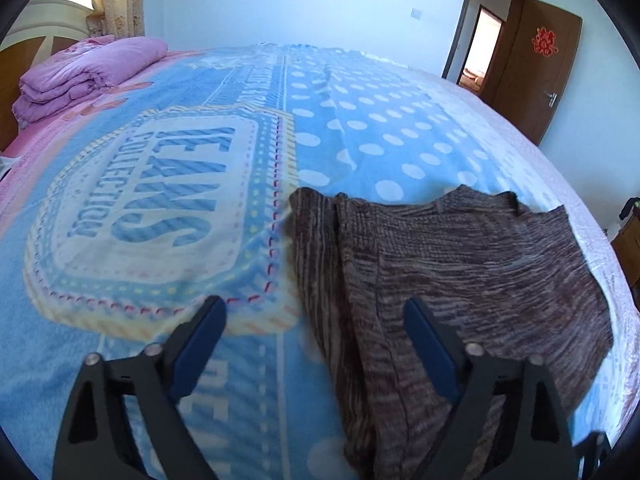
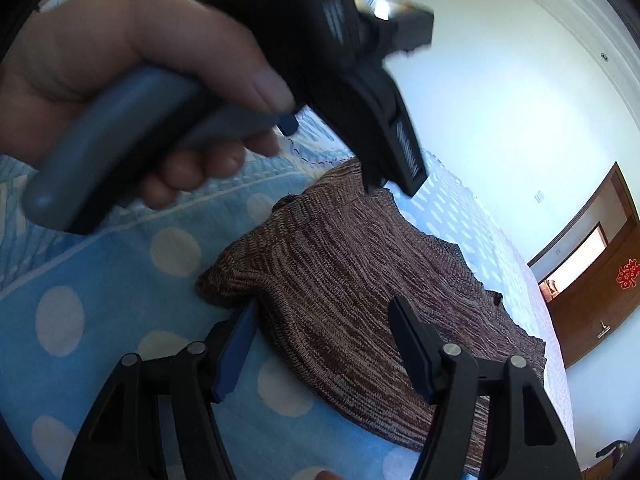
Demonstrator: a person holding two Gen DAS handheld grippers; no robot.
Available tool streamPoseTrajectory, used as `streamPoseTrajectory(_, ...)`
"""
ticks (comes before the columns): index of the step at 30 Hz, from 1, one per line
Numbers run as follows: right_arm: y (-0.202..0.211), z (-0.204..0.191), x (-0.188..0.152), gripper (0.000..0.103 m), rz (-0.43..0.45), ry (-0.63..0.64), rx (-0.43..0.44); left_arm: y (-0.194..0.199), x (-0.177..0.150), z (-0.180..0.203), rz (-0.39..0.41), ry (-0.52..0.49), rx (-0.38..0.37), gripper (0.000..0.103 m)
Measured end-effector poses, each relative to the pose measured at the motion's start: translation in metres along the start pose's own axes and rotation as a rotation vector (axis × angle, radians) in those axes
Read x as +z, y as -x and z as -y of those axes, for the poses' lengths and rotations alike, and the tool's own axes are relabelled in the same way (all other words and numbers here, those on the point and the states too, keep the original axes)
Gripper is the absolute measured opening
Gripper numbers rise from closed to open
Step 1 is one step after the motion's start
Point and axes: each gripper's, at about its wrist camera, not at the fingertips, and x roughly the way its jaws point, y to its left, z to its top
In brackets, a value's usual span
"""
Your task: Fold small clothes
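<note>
**Folding a brown knit on the bed**

Lying flat on the blue dotted bedspread [image 1: 360, 128] is a brown knitted garment [image 1: 460, 264], its left side already folded over. The left hand-held gripper [image 1: 316, 320] hangs above the garment's left edge with jaws apart and nothing pinched. The right hand-held gripper [image 2: 322, 320] sits at the near corner, jaws apart around the cloth, pads not pressing. A hand [image 2: 120, 72] holds the left tool. A folded pink quilt [image 1: 88, 72] lies far left.
</note>
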Motion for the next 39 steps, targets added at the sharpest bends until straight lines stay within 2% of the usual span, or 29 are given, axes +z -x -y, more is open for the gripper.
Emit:
streamPoseTrajectory(1,-0.001,-0.001,0.001,0.054,-0.001,0.007,0.008,-0.006,0.002,0.002,-0.011,-0.005,0.004,0.084)
streamPoseTrajectory(3,-0.004,-0.004,0.002,0.039,-0.003,0.025,0.016,-0.018,0.003,0.008,-0.034,-0.021,0.017,0.084)
streamPoseTrajectory(5,-0.005,-0.007,0.003,0.034,-0.004,0.041,0.02,-0.024,0.004,0.015,-0.034,-0.05,0.042,0.084)
streamPoseTrajectory(10,-0.006,-0.006,0.001,0.033,0.002,0.012,0.029,-0.032,0.006,0.019,-0.038,-0.081,0.053,0.085)
streamPoseTrajectory(12,-0.008,-0.006,0.001,0.022,-0.003,0.006,0.034,-0.034,0.007,0.016,-0.03,-0.063,0.042,0.085)
streamPoseTrajectory(14,-0.012,-0.005,0.001,0.018,-0.009,0.008,0.027,-0.035,0.007,0.018,-0.02,-0.065,0.048,0.085)
streamPoseTrajectory(17,-0.011,-0.007,0.0,0.013,-0.007,0.01,0.02,-0.034,0.005,0.023,-0.003,-0.089,0.043,0.077)
streamPoseTrajectory(23,-0.013,-0.004,0.0,0.01,-0.004,-0.008,0.026,-0.032,0.003,0.027,0.012,-0.113,-0.014,0.051)
streamPoseTrajectory(26,-0.01,-0.004,0.0,0.01,0.002,-0.016,0.03,-0.032,0.004,0.025,0.012,-0.103,-0.037,0.044)
streamPoseTrajectory(28,-0.012,-0.002,-0.001,0.01,0.004,-0.023,0.036,-0.033,0.005,0.02,0.008,-0.075,-0.066,0.031)
streamPoseTrajectory(32,-0.018,0.004,-0.003,0.01,0.005,-0.025,0.037,-0.033,0.006,0.008,-0.001,-0.011,-0.137,0.023)
streamPoseTrajectory(39,-0.022,0.02,-0.007,0.008,0.026,-0.08,0.08,-0.034,0.006,0.004,-0.009,0.035,-0.171,0.019)
